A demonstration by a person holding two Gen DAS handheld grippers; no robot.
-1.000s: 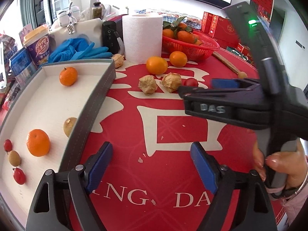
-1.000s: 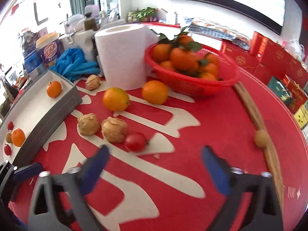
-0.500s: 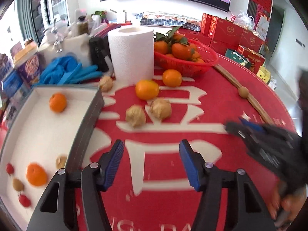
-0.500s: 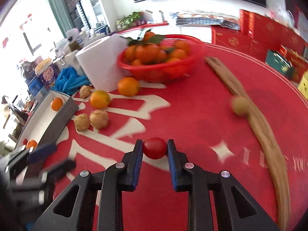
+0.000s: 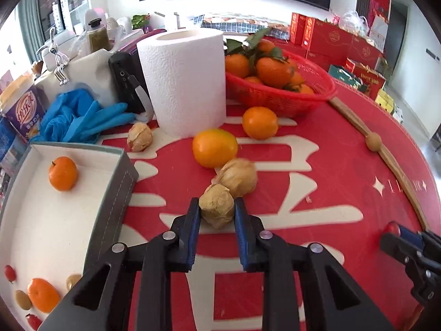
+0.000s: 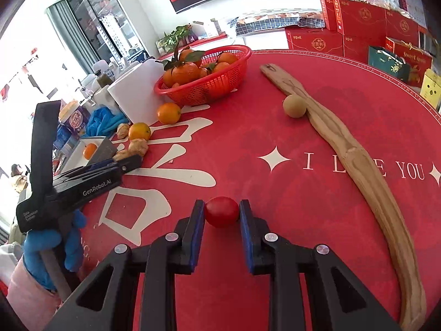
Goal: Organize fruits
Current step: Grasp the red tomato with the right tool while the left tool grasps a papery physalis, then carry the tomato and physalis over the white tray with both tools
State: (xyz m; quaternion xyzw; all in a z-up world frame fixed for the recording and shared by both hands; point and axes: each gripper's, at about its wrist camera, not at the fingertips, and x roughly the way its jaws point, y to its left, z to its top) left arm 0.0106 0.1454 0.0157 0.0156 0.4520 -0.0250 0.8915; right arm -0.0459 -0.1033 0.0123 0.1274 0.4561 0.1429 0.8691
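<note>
My left gripper (image 5: 216, 213) is shut on a tan husked fruit (image 5: 217, 209) on the red tablecloth, beside a second husked fruit (image 5: 238, 177). A third husked fruit (image 5: 139, 137) lies by the paper roll. Two loose oranges (image 5: 215, 147) (image 5: 260, 122) lie behind them. The white tray (image 5: 41, 220) at the left holds oranges, small tan fruits and red tomatoes. My right gripper (image 6: 222, 212) is shut on a red cherry tomato (image 6: 222, 211) and holds it over the cloth; it also shows in the left wrist view (image 5: 397, 234).
A red basket (image 5: 278, 93) of leafy oranges and a paper towel roll (image 5: 183, 82) stand behind. Blue gloves (image 5: 80, 118), a cup (image 5: 23, 110) and bottles crowd the back left. A wooden stick (image 6: 355, 165) with a ball (image 6: 294, 106) lies at the right.
My left gripper moved forward and shut on the husked fruit. My right gripper shut on the cherry tomato, then carried it to the right, away from the other fruits.
</note>
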